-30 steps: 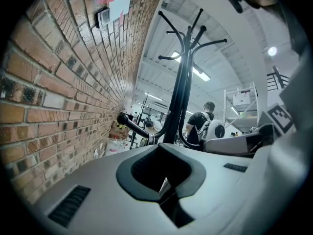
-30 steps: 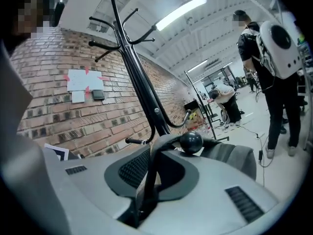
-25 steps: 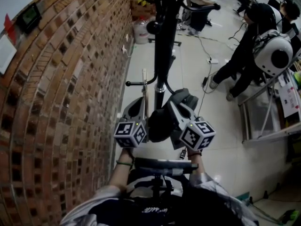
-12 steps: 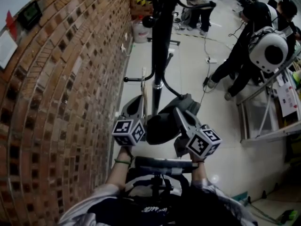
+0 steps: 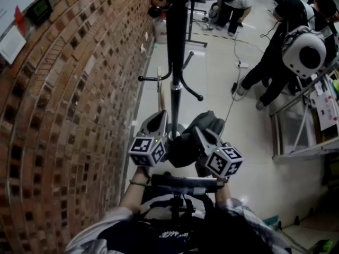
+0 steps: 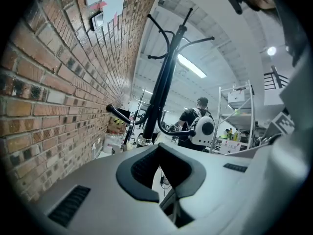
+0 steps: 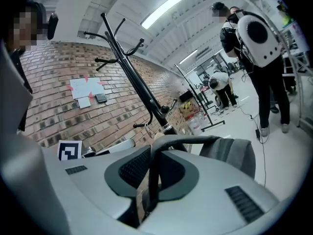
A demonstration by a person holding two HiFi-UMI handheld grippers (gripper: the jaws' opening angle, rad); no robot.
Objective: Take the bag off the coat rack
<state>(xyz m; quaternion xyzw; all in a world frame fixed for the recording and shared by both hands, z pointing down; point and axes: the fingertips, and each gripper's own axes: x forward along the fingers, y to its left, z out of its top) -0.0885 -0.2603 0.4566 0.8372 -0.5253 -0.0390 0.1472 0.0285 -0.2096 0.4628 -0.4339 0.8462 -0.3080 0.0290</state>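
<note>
Hold the strap (image 7: 151,180) pinched and draw the bag (image 5: 205,125), hanging low at 5 o'clock of the coat rack (image 5: 176,46), back toward 6 o'clock, clear of the lower hooks (image 5: 153,79), which look free of it. The right gripper (image 7: 150,168) points to 11 o'clock, jaws narrow on the strap; the left gripper (image 6: 161,165), at its 9 o'clock, shows narrow, empty jaws

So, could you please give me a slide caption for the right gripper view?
Right gripper clamped on the dark strap of the bag, coat rack and brick wall behind.
</note>
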